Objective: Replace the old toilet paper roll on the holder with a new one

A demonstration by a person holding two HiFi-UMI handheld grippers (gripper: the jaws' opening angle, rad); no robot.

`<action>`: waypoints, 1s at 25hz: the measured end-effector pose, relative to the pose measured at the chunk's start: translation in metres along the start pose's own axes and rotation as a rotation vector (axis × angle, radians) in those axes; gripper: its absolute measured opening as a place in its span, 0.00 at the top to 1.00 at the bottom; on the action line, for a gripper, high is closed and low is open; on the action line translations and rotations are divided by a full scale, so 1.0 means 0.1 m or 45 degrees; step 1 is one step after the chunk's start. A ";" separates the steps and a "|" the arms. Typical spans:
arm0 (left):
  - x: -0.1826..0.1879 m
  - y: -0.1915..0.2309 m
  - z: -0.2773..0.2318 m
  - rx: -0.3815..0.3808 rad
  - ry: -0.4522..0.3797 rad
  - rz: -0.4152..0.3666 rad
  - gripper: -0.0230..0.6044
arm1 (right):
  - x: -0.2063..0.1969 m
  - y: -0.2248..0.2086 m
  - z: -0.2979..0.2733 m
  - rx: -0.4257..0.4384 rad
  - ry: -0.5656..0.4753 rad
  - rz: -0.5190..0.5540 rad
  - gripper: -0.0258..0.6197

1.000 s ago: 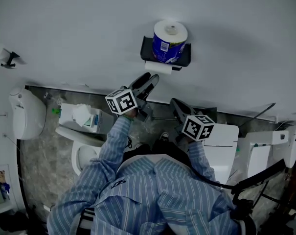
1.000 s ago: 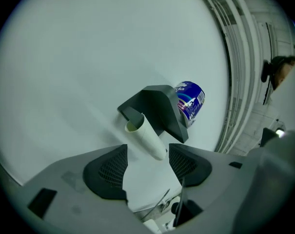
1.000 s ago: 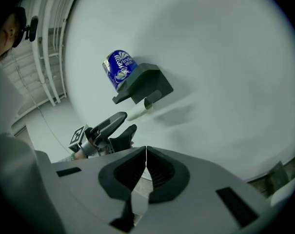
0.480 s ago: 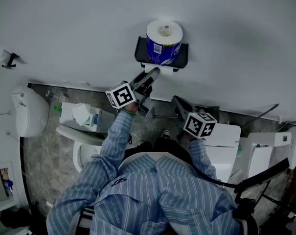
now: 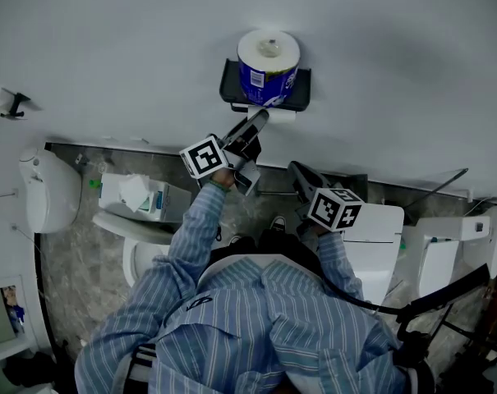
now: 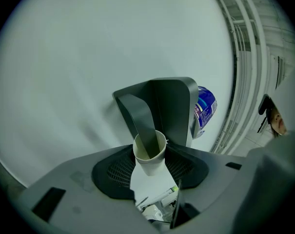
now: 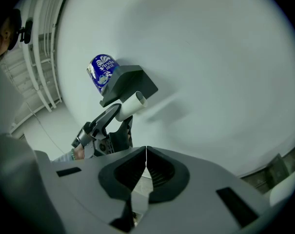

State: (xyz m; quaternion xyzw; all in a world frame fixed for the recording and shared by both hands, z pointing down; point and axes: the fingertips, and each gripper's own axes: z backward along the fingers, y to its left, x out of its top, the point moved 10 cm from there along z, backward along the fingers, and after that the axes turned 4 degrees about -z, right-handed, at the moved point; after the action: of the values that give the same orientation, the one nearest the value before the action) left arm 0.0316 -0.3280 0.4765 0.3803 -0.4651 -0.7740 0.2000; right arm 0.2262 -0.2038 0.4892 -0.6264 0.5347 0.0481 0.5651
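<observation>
Pale grey-white wall (image 5: 108,39) across the upper frame. White new roll (image 5: 268,64) in a blue printed wrapper, upper centre. Dark grey holder (image 5: 228,84) just beneath. Off-white old tube (image 6: 149,152), beige inside. Black-and-white square markers on the cubes of the left gripper (image 5: 262,116) and right gripper (image 5: 296,171); grey bodies, black gridded pads. Blue shirt (image 5: 256,327) with thin white stripes, lower centre. Mottled grey-brown floor (image 5: 75,245) at left. White toilet (image 5: 371,245) at right.

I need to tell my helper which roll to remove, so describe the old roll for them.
On the white wall hangs a dark holder. A fat blue-wrapped roll stands on top; the old roll is the thin, pale, hollow tube lying crosswise underneath it.
</observation>
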 end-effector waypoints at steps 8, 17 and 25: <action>-0.20 0.00 -0.28 -0.012 0.136 -0.075 0.67 | 0.04 -0.12 0.14 -0.054 -0.035 -0.016 0.95; -0.57 -0.06 -0.71 -0.066 0.351 -0.212 0.67 | 0.07 -0.29 0.32 -0.101 -0.075 -0.042 0.95; -0.60 -0.16 -0.65 -0.018 0.402 -0.393 0.67 | 0.08 -0.34 0.36 -0.123 -0.075 -0.043 0.95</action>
State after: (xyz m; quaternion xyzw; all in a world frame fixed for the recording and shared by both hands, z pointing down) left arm 0.1208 -0.3170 0.4686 0.5620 -0.3591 -0.7294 0.1522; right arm 0.2737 -0.1883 0.4933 -0.6602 0.5043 0.0829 0.5505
